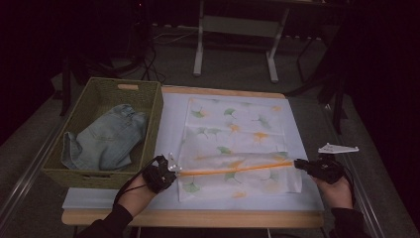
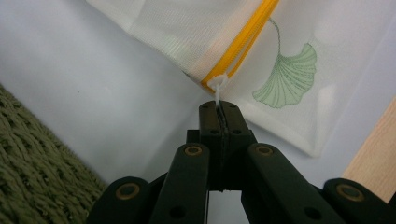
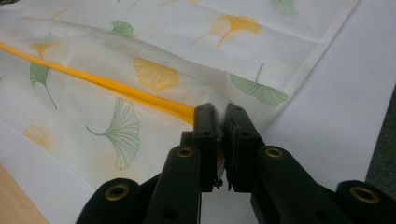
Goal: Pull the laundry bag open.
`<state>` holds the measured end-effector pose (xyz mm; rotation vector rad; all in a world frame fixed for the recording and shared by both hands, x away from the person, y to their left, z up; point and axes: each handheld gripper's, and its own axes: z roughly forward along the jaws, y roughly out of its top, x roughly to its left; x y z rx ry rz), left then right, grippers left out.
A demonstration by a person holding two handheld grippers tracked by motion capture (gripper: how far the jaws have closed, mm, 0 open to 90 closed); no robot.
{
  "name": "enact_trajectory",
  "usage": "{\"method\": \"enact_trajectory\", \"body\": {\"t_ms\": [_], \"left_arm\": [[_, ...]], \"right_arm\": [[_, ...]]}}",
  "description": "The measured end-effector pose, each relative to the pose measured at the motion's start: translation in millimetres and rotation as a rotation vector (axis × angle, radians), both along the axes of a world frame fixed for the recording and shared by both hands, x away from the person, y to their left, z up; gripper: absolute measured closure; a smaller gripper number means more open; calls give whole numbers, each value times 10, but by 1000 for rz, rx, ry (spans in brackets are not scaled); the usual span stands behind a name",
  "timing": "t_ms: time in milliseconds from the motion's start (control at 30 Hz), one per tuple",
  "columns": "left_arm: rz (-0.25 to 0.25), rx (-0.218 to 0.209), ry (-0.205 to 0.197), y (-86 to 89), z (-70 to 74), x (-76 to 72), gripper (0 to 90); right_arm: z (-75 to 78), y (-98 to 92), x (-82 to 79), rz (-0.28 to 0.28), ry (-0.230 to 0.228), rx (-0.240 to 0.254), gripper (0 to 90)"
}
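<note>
A white mesh bag [image 1: 233, 131] printed with green and yellow ginkgo leaves lies flat on a white sheet, its near part folded over along an orange zipper [image 1: 233, 169]. My left gripper [image 1: 174, 171] sits at the zipper's left end. In the left gripper view the left gripper [image 2: 219, 106] is shut on the small white zipper pull [image 2: 217, 86]. My right gripper [image 1: 298, 164] is at the zipper's right end. There the right gripper [image 3: 219, 112] pinches the bag's fabric [image 3: 154, 46] just past the end of the zipper [image 3: 116, 87].
A green woven basket [image 1: 151, 109] stands at the table's left and holds folded light-blue jeans [image 1: 106, 139]. The white sheet [image 1: 171, 119] covers most of the wooden table [image 1: 198, 218]. A table frame [image 1: 237, 29] stands on the floor beyond.
</note>
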<state>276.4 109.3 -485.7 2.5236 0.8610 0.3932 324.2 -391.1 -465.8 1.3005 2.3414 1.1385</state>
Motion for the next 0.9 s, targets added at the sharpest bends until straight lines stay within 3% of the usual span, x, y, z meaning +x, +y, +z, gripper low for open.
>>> {"method": "enact_trajectory", "body": {"t_ms": [233, 267, 467, 700, 900], "left_arm": [[16, 7, -11, -11, 23, 10, 900], [29, 1, -16, 9, 44, 12, 900], [25, 8, 13, 26, 15, -6, 892], [25, -5, 17, 57, 9, -44, 868], [14, -37, 5, 52, 81, -116, 735]], "right_arm": [[93, -53, -45, -19, -41, 39, 725], [169, -50, -70, -15, -69, 54, 718], [266, 109, -113, 33, -95, 45, 675], [221, 373, -117, 102, -96, 38, 617], [137, 588, -130, 166, -79, 18, 579]]}}
